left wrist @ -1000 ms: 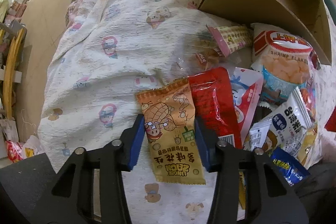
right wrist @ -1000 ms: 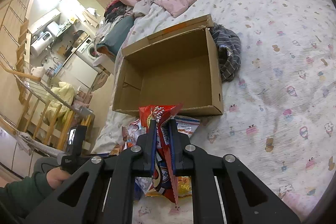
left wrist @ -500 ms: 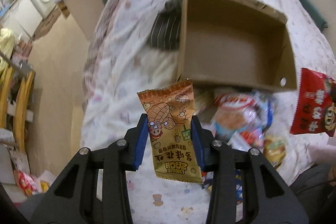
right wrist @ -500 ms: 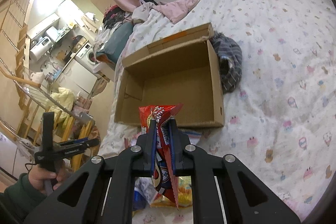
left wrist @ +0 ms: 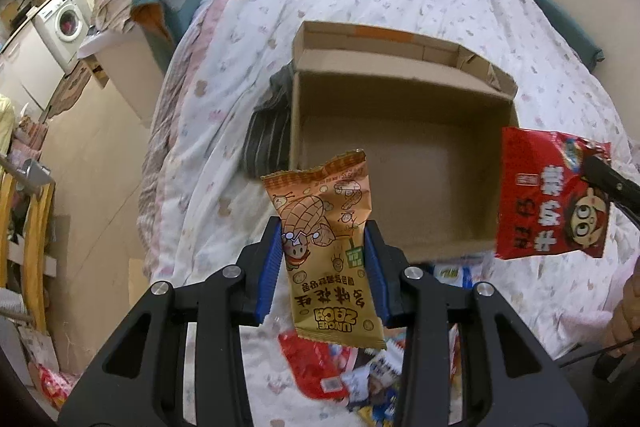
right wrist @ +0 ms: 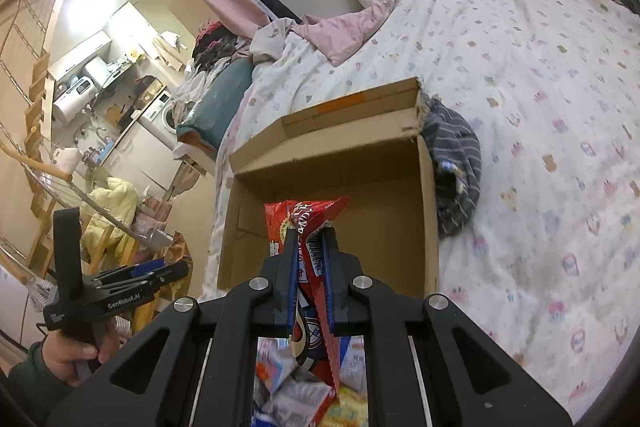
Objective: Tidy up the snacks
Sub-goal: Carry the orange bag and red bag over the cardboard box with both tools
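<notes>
Both tongs are closed on a packet and hang in the air over the bed [left wrist: 460,11]. Left tongs [left wrist: 325,267] pinch the orange peanut packet [left wrist: 326,251] by its two long edges, so the packet stands flat between the blue pads [left wrist: 269,267] with its text upside down. Right tongs [right wrist: 307,267] squeeze the red snack bag [right wrist: 310,251] folded thin between them; from the left camera the same red bag [left wrist: 550,195] hangs to the right of the left tongs, at the near right corner of the box.

Ahead of both tongs lies the cardboard box [left wrist: 400,163], open on top, and its floor looks bare. Below and behind the tongs the other loose snacks [left wrist: 352,375] are in a heap on the bed, just beside the near wall of the box.

The step in hand seems to be to carry both packets forward over the near wall and lay them inside. To do it well, I would bring each packet low to the box floor before the tongs open, because such light foil bags flutter and can slide out when they fall from high. It is better to put the peanut packet toward the left side and the red bag toward the right, so that they do not cover each other. The near wall is low but soft; a hanging packet end can catch on it.
</notes>
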A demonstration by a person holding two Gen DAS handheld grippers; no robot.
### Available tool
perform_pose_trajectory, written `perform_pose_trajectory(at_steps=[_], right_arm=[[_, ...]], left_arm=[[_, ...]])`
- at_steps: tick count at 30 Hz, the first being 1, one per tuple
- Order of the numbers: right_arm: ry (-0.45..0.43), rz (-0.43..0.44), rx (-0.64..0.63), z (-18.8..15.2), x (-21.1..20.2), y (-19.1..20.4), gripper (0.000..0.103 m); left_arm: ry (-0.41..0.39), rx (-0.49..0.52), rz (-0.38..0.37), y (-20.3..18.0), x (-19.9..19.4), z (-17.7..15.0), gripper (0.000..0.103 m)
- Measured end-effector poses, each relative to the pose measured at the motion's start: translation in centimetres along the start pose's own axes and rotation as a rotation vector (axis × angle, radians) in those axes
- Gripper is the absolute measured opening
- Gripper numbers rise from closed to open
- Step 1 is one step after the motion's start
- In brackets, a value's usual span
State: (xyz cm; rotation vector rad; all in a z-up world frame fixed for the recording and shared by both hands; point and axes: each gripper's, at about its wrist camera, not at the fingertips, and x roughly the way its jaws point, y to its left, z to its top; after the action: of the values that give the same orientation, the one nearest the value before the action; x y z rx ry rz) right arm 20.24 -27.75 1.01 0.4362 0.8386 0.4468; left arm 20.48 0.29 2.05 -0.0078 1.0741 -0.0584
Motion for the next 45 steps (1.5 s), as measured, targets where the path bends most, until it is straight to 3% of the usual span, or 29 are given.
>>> perform_pose_trajectory(at_steps=[10,19,23,34,45], right_arm=[[0.025,-0.030,-0.001,2.0,5.2,-0.4,0.011],[0.118,-0.010,0.003,0.6,10.2,-1.0,0.011],[0.159,-0.033,0.010,-0.2,11.9,-1.8,0.011],[0.214,-0.076,0.036,-0.7,13.5,-2.6,0.011],[0.214,-0.104,0.008,-0.7,13.5,-2.3,0.014]], left_arm=[[-0.020,-0.014,-0.042,-0.7,4.2,3.0,0.035],[0.029,-0.018,-0.032,-1.0,8.1,3.2,0.035],[0.024,0.027,0.001,-1.7,8.6,2.9,0.035],[0.013,0.109,0.052,-3.4,9.5,2.1,0.035],[0.031,0.111,0.054,-3.4,10.0,1.8,0.037]])
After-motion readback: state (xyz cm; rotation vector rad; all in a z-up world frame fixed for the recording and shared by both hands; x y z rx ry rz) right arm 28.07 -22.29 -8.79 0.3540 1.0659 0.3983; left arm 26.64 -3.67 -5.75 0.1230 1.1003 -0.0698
